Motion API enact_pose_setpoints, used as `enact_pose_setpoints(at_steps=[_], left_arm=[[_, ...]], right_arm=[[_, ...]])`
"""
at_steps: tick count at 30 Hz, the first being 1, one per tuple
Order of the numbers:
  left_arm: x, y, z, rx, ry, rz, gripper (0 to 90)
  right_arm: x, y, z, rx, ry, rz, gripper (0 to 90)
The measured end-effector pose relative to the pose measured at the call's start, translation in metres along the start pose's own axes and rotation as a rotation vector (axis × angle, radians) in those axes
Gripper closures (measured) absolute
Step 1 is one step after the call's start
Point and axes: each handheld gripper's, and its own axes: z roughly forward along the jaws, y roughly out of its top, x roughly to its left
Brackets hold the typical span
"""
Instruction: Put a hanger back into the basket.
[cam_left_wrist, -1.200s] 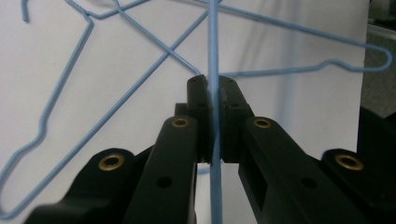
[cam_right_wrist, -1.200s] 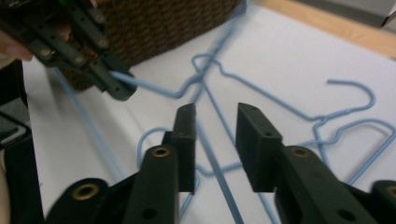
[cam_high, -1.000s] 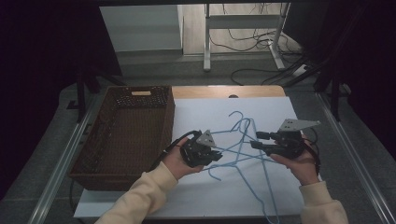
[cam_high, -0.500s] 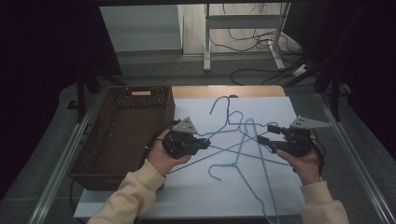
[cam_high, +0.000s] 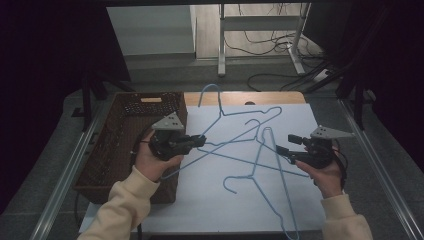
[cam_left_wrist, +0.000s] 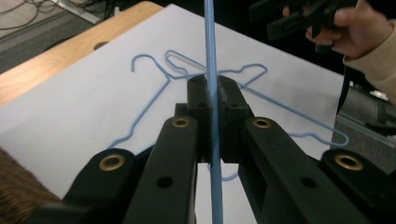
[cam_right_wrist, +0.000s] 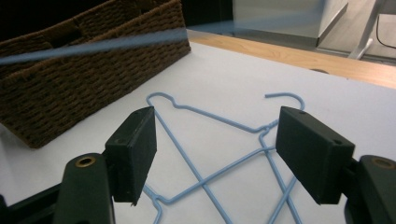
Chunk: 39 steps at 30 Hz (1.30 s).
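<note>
My left gripper (cam_high: 199, 141) is shut on the wire of a blue hanger (cam_high: 220, 102) and holds it raised and tilted beside the basket, hook pointing away. In the left gripper view the wire (cam_left_wrist: 212, 107) runs straight up between the closed pads. My right gripper (cam_high: 284, 144) hovers low at the right over two more blue hangers (cam_high: 252, 175) lying crossed on the white sheet. Its jaws have just been opening. They stand wide in the right gripper view (cam_right_wrist: 224, 154), with nothing between the pads and the flat hangers (cam_right_wrist: 196, 182) below.
A brown woven basket (cam_high: 125, 145) stands at the left edge of the white sheet (cam_high: 225, 210), close by my left hand. A strip of wooden tabletop (cam_high: 280, 97) shows behind the sheet. Metal rails run along both sides of the table.
My left gripper has lifted the hanger and carried it left toward the basket. The right gripper's jaws have spread and it has drawn a little to the right.
</note>
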Motion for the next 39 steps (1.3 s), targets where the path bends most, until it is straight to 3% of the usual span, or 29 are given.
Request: enact_pose_setpoints(at_steps=[10,18,39], left_arm=[[0.02,-0.008,-0.034,-0.057,0.051,-0.048,85.8],[0.035,-0.017,-0.056,-0.067,0.105,-0.068,85.8],[0.073,-0.045,-0.088,-0.09,0.212,-0.161,85.8]], right_arm=[[-0.002,-0.006,0.006,0.046,-0.017,0.001,26.6],[-0.004,-0.011,0.012,0.078,-0.027,0.003,25.6],[-0.007,-0.019,0.013,0.113,-0.043,0.007,24.4]])
